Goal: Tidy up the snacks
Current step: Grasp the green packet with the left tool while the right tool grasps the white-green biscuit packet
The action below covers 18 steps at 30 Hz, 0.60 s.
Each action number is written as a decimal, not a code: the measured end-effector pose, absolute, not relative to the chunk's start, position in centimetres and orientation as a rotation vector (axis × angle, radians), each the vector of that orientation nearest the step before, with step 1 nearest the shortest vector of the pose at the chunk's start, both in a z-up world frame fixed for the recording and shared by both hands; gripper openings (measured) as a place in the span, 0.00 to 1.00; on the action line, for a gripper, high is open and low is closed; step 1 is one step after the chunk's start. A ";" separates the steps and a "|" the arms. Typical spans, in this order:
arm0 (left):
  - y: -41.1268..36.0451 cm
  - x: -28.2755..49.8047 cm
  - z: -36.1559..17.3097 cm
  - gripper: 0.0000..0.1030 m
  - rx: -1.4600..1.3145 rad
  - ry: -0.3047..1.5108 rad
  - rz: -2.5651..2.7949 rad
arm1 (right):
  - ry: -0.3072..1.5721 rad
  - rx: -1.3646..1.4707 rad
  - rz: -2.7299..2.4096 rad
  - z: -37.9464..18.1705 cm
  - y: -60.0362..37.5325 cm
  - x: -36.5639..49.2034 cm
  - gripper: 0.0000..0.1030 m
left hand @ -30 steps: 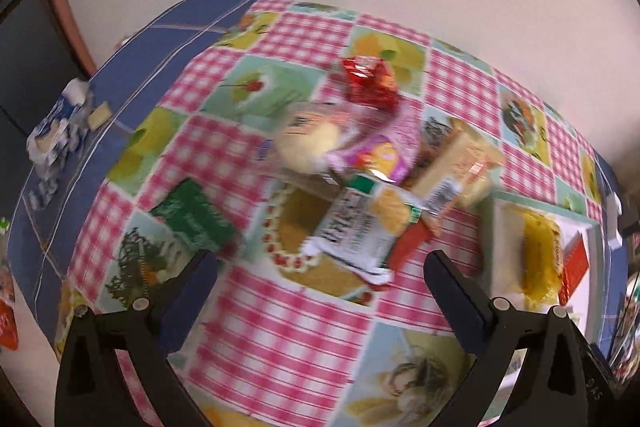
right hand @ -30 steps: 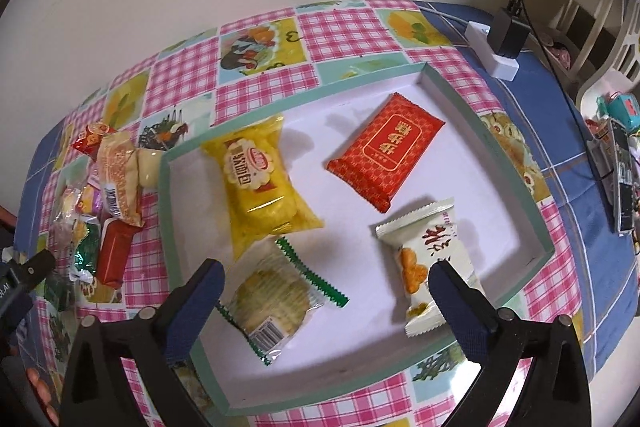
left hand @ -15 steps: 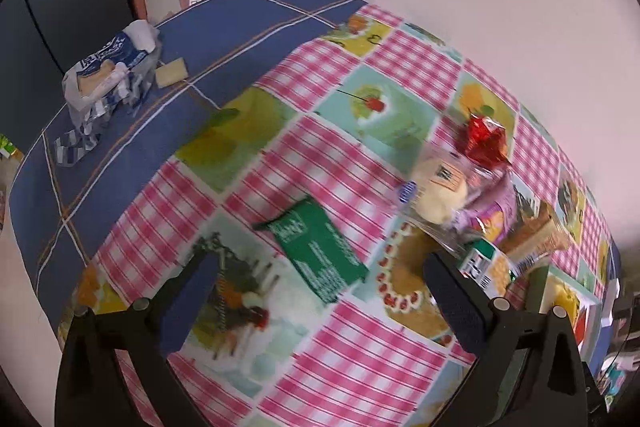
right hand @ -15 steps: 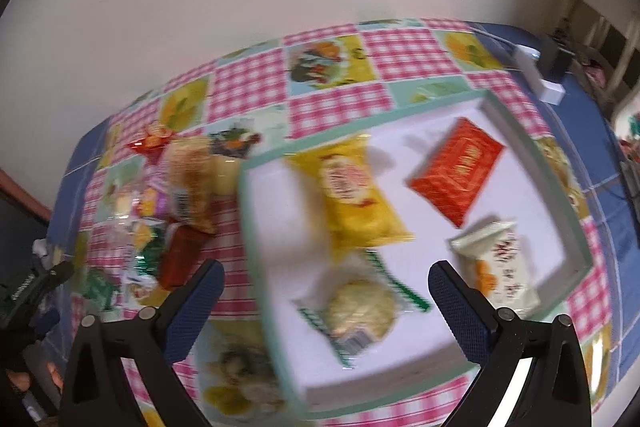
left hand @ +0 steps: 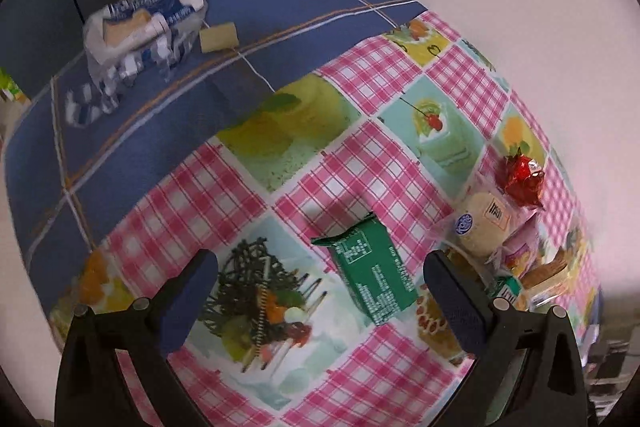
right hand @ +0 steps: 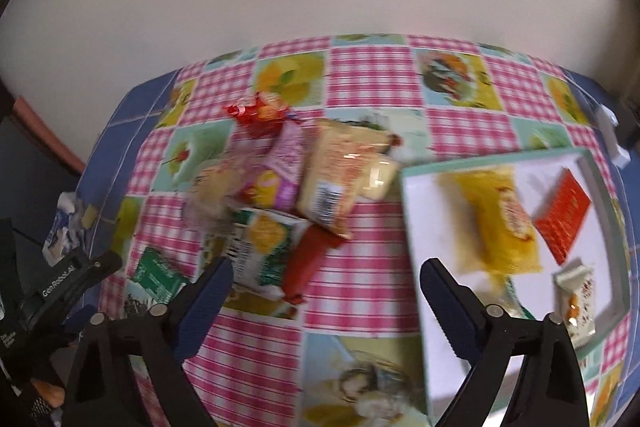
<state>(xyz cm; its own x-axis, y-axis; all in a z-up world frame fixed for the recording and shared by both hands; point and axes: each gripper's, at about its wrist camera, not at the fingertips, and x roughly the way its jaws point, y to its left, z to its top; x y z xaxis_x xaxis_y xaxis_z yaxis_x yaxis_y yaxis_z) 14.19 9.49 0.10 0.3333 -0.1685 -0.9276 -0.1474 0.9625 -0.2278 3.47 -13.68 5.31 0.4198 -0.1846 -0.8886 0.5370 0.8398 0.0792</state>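
Note:
A green snack packet [left hand: 372,275] lies flat on the checked tablecloth, between the fingers of my left gripper [left hand: 320,293] and nearer the right finger; that gripper is open and not touching it. To its right is the snack pile, with a round cake packet [left hand: 484,227] and a red wrapper [left hand: 524,179]. My right gripper [right hand: 326,301] hovers just in front of the pile [right hand: 304,179], close to a red sausage stick [right hand: 308,263]; its jaws are closing with nothing between them. The teal-rimmed tray [right hand: 408,211] holds a yellow packet [right hand: 504,223], a red packet [right hand: 564,219] and a white packet [right hand: 576,303].
A tissue pack [left hand: 144,15] and a small yellow block [left hand: 218,37] sit on the blue cloth at the table's far left. A white power adapter [right hand: 612,139] lies past the tray. The left gripper's black body [right hand: 60,279] shows at the left. A wall backs the table.
The left gripper has swung left from the pile, and the green packet now sits between its fingers. The right gripper has moved left from over the tray to the pile.

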 end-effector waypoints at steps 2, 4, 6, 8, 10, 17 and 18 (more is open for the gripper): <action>9.2 14.5 -0.3 0.99 -0.302 1.246 -0.022 | 1.067 0.363 -0.456 4.8 -12.8 4.6 0.90; 8.8 14.9 -0.6 0.99 -0.311 1.259 -0.030 | 1.089 0.344 -0.449 4.2 -12.2 5.7 0.90; 8.4 15.2 -1.0 0.98 -0.319 1.271 -0.036 | 1.106 0.327 -0.445 3.6 -11.7 6.5 0.89; 8.1 15.4 -1.3 0.93 -0.321 1.282 -0.042 | 1.126 0.302 -0.441 3.0 -11.1 7.4 0.89; 7.8 15.6 -1.6 0.89 -0.318 1.292 -0.042 | 1.143 0.284 -0.441 2.4 -10.9 8.1 0.88; 7.2 16.2 -2.6 0.89 -0.350 1.322 -0.060 | 1.181 0.256 -0.438 0.4 -10.3 9.6 0.88; 7.1 16.3 -2.7 0.89 -0.350 1.324 -0.060 | 1.186 0.252 -0.437 0.2 -10.3 9.7 0.88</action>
<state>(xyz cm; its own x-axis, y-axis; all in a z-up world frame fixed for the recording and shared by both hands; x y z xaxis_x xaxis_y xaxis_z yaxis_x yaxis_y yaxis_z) 16.30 7.14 -2.67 0.2507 -0.2405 -0.9377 -0.1545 0.9463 -0.2840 9.74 -10.26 0.20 0.3060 -0.1965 -0.9315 0.4556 0.8894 -0.0379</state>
